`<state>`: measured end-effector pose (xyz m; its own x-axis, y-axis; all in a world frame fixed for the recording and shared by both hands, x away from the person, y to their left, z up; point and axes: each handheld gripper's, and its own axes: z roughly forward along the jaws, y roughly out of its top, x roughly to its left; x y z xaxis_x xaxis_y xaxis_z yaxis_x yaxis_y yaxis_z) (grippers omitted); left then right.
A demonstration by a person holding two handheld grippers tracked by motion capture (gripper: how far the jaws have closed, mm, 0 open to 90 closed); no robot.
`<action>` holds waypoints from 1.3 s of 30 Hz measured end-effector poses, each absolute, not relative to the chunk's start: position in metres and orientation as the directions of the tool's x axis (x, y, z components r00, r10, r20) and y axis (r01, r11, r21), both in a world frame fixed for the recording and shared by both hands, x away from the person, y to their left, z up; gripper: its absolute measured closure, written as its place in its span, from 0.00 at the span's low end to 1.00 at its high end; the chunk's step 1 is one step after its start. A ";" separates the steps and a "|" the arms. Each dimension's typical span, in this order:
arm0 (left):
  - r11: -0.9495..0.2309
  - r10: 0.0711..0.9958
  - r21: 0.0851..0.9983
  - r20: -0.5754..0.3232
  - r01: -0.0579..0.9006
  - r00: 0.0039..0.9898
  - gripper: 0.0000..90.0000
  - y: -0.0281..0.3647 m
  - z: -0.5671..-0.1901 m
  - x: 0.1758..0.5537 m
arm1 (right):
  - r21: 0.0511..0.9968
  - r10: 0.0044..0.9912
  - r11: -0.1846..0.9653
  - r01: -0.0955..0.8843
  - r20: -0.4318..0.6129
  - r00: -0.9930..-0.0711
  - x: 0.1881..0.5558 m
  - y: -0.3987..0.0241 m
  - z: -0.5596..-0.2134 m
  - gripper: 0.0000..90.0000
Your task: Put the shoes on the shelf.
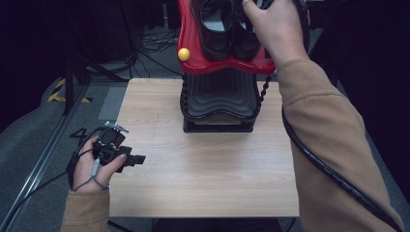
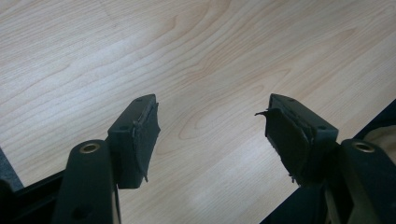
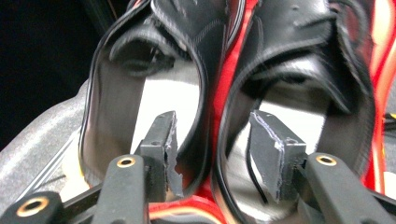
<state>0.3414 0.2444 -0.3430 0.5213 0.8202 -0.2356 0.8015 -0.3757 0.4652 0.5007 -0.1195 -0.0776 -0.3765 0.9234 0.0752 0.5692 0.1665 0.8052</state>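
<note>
Right gripper (image 3: 212, 149) open, jaws straddling the touching inner walls of both shoes (image 3: 212, 70); toes pointed ahead. Left gripper (image 2: 212, 135) open over bare tabletop (image 2: 140, 46).

shoe rack (image 1: 220, 104) blocks far edge, near tabletop (image 1: 203, 169) free

A light wooden tabletop (image 1: 208, 164) carries a two-tier shoe rack (image 1: 220, 104) at its far edge. The rack's lower shelf is black and ribbed; its upper shelf (image 1: 193, 48) is red and wavy, with a yellow ball (image 1: 183, 54) at its left corner. Two black shoes (image 1: 227, 29) stand side by side on the red shelf. The right hand (image 1: 273, 29), in a tan sleeve, reaches over the shoes, a black cable trailing down along the forearm. The left gripper (image 1: 138, 159) rests at the tabletop's left edge, held in the left hand (image 1: 92, 166).
</note>
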 end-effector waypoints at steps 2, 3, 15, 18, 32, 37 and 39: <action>-0.379 0.823 0.462 -0.228 0.802 0.520 0.39 0.244 -0.343 0.340 | 0.806 0.919 0.174 0.566 0.074 -0.388 0.496 -0.123 -0.078 0.57; -0.379 0.823 0.462 -0.228 0.802 0.520 0.39 0.244 -0.343 0.340 | 0.810 0.904 0.192 0.554 0.073 -0.420 0.486 -0.131 -0.080 0.57; -0.401 0.824 0.458 -0.198 0.793 0.531 0.39 0.237 -0.341 0.336 | 0.836 0.803 0.333 0.437 -0.008 -0.597 0.425 -0.178 -0.110 0.51; -0.406 0.822 0.455 -0.197 0.792 0.534 0.39 0.236 -0.342 0.337 | 0.839 0.768 0.362 0.406 -0.022 -0.640 0.414 -0.194 -0.125 0.50; -0.420 0.805 0.470 -0.201 0.776 0.558 0.40 0.232 -0.342 0.338 | 0.794 0.660 0.483 0.370 -0.053 -0.749 0.393 -0.273 -0.224 0.46; -0.425 0.798 0.480 -0.201 0.768 0.567 0.39 0.231 -0.344 0.337 | 0.763 0.623 0.538 0.359 -0.072 -0.779 0.388 -0.294 -0.253 0.46; -0.427 0.800 0.484 -0.192 0.764 0.569 0.39 0.230 -0.344 0.336 | 0.754 0.608 0.554 0.353 -0.077 -0.790 0.385 -0.299 -0.265 0.46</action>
<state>0.3361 0.2304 -0.3443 0.5688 0.7997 -0.1921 0.7639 -0.4272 0.4837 0.3854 -0.2990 -0.2654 -0.7900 0.6082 -0.0772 0.3531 0.5543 0.7537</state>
